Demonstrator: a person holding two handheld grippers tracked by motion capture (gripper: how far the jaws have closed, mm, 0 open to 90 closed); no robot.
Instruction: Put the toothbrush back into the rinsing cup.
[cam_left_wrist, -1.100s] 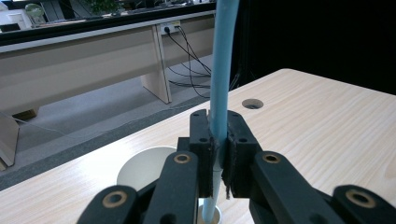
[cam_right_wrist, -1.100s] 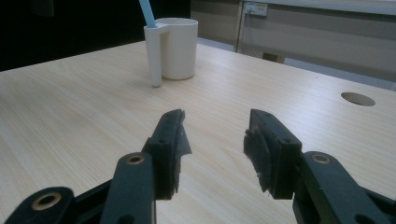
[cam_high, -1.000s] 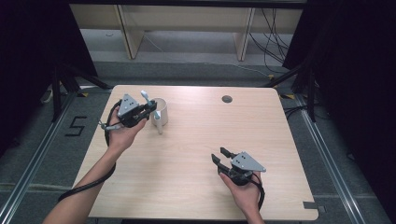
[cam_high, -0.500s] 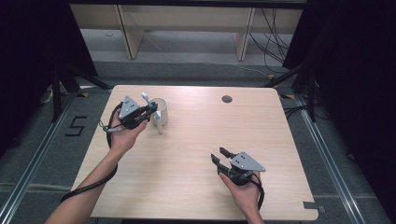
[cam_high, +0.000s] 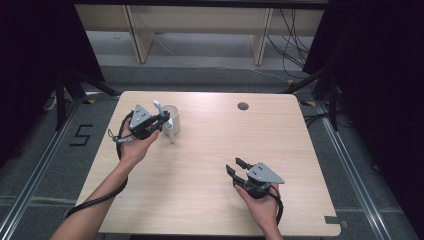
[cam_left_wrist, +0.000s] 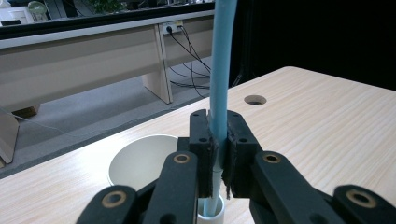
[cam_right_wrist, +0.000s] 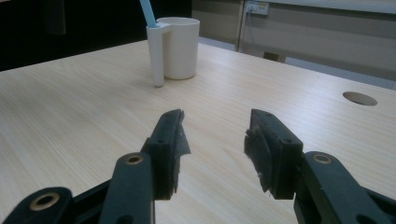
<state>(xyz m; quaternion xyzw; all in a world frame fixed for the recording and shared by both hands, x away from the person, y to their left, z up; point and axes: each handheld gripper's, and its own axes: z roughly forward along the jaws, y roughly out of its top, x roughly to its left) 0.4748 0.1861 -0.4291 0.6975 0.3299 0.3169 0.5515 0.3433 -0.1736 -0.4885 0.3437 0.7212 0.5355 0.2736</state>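
Blue toothbrush handle (cam_left_wrist: 218, 79) stands upright, clamped in left gripper (cam_left_wrist: 218, 154), directly above cup's side slot (cam_left_wrist: 210, 215); right gripper (cam_right_wrist: 215, 140) apart, empty.

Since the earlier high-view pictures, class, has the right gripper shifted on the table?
No. The right gripper sits at the same spot relative to the table's round hole, jaws open and empty.

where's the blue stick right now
The blue stick stands upright, clamped in the left gripper at the table's far left, its lower end in the side tube of the white cup.
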